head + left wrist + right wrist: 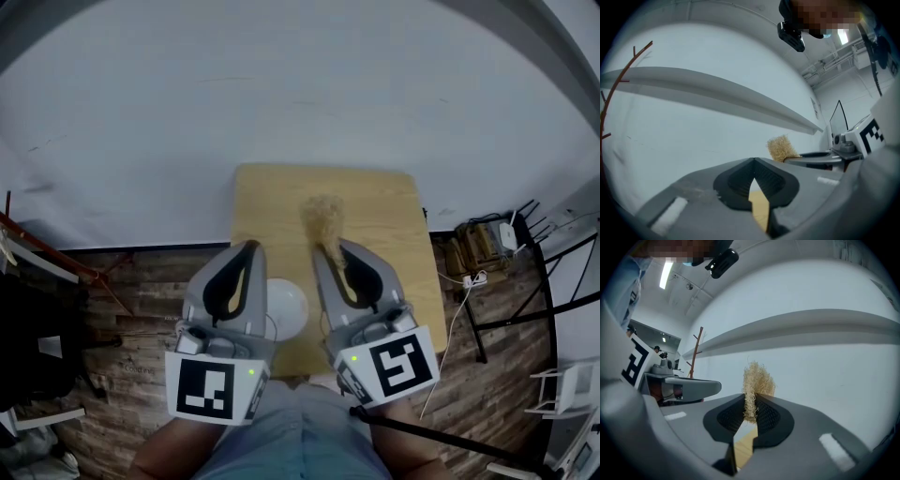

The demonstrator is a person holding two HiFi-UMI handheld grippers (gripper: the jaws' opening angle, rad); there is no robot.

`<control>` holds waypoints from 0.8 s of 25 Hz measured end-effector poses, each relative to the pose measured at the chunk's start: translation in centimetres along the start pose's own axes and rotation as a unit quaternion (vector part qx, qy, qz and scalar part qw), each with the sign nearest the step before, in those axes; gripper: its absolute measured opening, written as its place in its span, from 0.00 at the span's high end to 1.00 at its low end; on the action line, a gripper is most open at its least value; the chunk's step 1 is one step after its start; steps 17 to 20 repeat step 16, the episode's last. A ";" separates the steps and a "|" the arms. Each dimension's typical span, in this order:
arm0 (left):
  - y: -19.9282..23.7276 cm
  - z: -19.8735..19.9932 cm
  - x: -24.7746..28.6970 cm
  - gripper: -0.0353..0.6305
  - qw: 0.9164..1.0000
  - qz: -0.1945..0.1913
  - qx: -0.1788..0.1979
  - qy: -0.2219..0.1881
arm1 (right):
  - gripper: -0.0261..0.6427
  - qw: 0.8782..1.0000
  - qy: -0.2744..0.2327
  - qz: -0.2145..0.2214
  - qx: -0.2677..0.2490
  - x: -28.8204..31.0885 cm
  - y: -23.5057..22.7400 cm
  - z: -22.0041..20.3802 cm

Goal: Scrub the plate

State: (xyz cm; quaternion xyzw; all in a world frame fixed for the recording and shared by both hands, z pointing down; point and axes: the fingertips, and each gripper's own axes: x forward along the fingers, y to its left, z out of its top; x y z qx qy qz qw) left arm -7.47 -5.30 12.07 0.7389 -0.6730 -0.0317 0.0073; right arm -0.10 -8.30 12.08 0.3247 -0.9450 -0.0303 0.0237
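A white plate (291,305) lies on the small wooden table (384,216) near its front edge, partly hidden behind my two grippers. My right gripper (325,251) is shut on a tuft of straw-coloured scrubber (322,219), which sticks out past the tips; in the right gripper view the scrubber (753,383) is pinched between the jaws of that gripper (750,401). My left gripper (251,247) is shut with nothing in it, its jaws meeting at a point (753,160). Both are raised above the plate and aim at the wall. The left gripper view also shows the scrubber (780,147).
A white wall (300,84) rises behind the table. Wooden floor surrounds it. A power strip with cables (475,278) and black stand legs (553,281) sit at the right, a red rack (37,248) at the left. My lap (291,431) is at the bottom.
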 end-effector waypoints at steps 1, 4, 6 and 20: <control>-0.2 -0.2 0.0 0.91 1.000 -0.001 -0.002 0.003 | 0.90 1.000 0.001 0.000 0.000 -0.1 0.0 -0.1; -0.4 -0.3 0.3 0.91 1.000 -0.002 -0.005 0.006 | 0.90 1.000 0.002 0.001 0.001 -0.1 -0.1 -0.3; -0.5 -0.3 0.5 0.91 1.000 0.000 -0.009 0.008 | 0.90 1.000 0.003 0.001 0.002 -0.1 -0.2 -0.4; -0.7 -0.5 0.7 0.91 1.000 -0.006 -0.005 0.002 | 0.90 1.000 0.000 0.003 0.001 0.0 -0.3 -0.5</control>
